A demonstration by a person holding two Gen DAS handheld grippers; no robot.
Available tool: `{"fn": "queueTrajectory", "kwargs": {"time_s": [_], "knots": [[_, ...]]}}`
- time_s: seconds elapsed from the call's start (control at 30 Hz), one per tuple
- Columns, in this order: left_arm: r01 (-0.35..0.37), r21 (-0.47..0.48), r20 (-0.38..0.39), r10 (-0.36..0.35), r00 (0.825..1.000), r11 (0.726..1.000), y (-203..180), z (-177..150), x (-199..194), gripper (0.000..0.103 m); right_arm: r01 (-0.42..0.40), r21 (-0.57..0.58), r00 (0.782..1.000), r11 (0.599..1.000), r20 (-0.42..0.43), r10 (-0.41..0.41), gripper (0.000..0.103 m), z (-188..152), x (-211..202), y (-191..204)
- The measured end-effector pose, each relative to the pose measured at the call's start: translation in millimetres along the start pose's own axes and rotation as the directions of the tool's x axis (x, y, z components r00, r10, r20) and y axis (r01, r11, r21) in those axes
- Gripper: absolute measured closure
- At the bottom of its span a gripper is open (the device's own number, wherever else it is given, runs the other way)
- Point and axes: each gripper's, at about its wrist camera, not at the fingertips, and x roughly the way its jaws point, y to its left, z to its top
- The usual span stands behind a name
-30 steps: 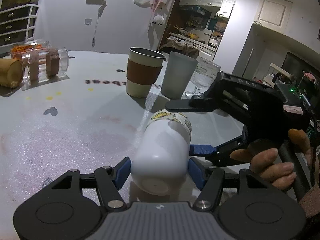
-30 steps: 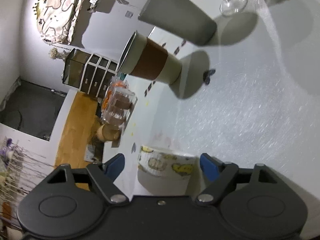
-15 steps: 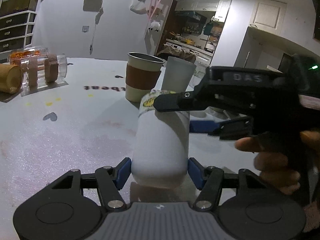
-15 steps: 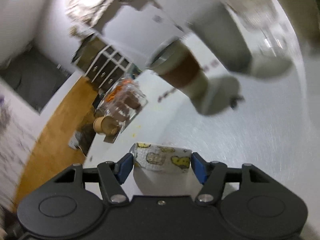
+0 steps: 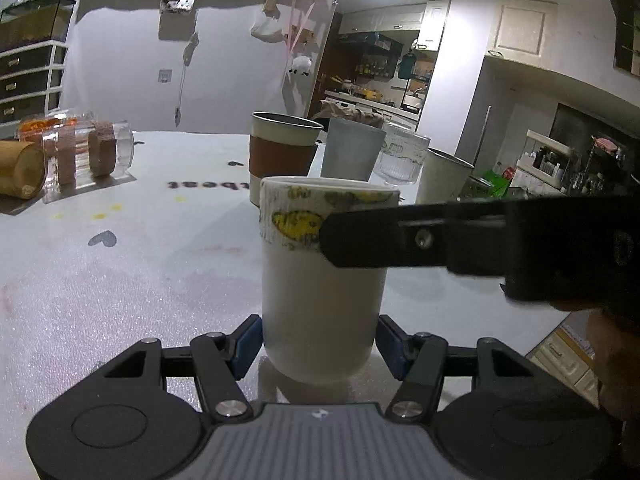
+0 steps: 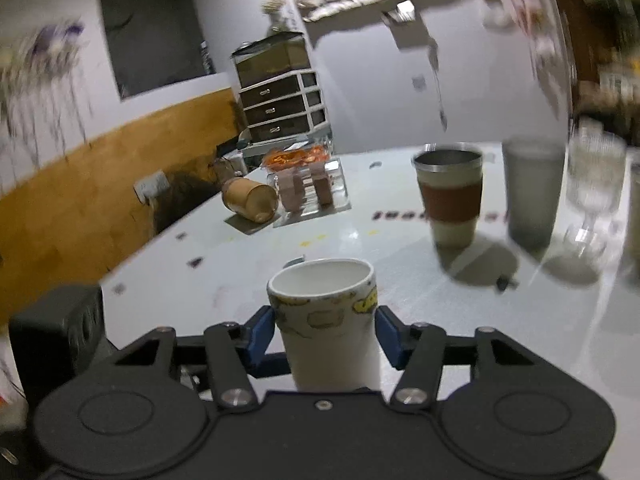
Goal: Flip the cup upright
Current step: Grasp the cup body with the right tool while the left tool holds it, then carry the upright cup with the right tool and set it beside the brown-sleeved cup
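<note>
The cup (image 5: pixel 322 280) is standing upright on the worktop (image 5: pixel 120 280). The right gripper (image 6: pixel 325 334) is clamping its rim band; the left gripper (image 5: pixel 318 342) is bracketing its base, contact unclear. It is looking light, rigid and smooth: grip mid-wall.

I count one white cup (image 5: pixel 322 280) with yellow pictures. Behind it stand one cup with a brown band (image 5: pixel 282 156), one gray cup (image 5: pixel 352 150), one glass (image 5: pixel 402 156) and one pale cup (image 5: pixel 442 178). One brown cup (image 5: pixel 20 170) lies down. I hold two tongs.
</note>
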Motion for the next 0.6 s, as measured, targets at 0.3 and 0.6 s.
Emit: {"fn": "queueTrajectory", "kwargs": {"time_s": [0.3, 0.6], "knots": [[-0.007, 0.035, 0.001, 0.007, 1.0, 0.999, -4, -4, 3, 0.041, -0.023, 0.003, 1.0, 1.0, -0.021, 0.023, 0.028, 5, 9, -4], [-0.107, 0.026, 0.088, 0.104, 0.991, 0.994, 0, -3, -7, 0.017, -0.06, -0.093, 0.998, 0.994, -0.019, 0.058, 0.036, 15, 24, 7]]}}
